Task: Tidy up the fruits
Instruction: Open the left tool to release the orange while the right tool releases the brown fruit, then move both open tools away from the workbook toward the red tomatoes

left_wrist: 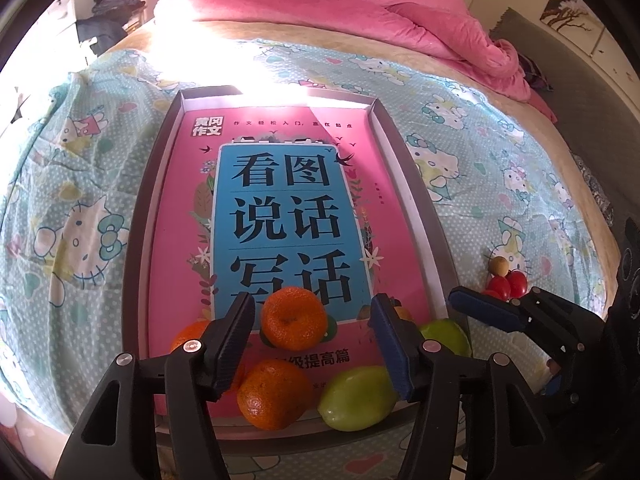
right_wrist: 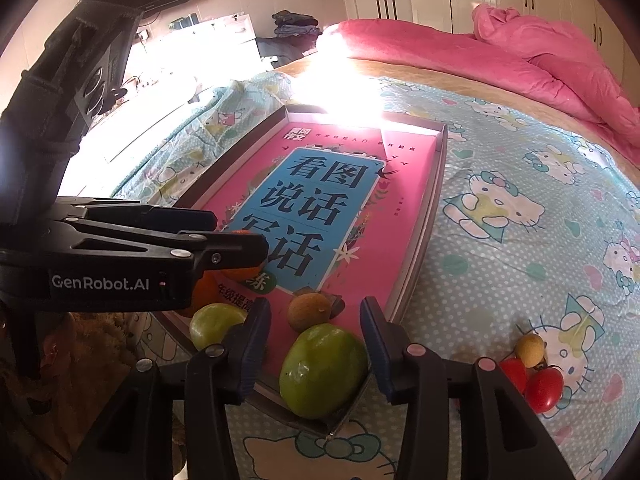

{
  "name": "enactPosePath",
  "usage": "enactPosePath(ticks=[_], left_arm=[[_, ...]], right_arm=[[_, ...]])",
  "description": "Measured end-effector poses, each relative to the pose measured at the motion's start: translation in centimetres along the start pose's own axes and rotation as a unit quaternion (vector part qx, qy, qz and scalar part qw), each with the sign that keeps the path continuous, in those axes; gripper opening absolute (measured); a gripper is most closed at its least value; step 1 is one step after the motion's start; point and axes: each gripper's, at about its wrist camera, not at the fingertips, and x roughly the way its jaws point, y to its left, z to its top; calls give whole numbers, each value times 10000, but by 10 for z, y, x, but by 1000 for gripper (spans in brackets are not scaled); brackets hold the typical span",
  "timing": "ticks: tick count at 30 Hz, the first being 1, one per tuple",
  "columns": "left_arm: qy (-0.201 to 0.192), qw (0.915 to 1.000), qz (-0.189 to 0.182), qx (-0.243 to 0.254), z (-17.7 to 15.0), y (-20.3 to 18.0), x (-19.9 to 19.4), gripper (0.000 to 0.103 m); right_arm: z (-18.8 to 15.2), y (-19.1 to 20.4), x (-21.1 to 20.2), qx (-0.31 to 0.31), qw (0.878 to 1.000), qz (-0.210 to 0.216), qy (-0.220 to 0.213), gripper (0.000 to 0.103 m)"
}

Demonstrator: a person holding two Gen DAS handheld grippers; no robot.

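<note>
Pink quilt, cartoon-cat sheet

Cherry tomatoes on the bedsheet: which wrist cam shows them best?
Right wrist view: the cherry tomatoes sit large and close beside a small yellow fruit. Left wrist view shows them smaller, far right, partly behind the right gripper.

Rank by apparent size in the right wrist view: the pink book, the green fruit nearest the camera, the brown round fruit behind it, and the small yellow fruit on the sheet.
1. pink book
2. green fruit, enlarged by nearness
3. brown round fruit
4. small yellow fruit, somewhat smaller than the brown one
</note>
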Motion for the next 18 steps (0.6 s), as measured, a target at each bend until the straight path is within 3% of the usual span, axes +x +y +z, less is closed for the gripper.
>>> enactPosePath(ticks=[7,18], left_arm=[[-108,9999,96,92,0,-3,-3,68],[-265,9994,76,200,1,-8,-10,69]], right_arm=[[0,-6,-8,116,9998,-30,-127,52],[-5,-11,-24,192,9989,-92,-407,61]])
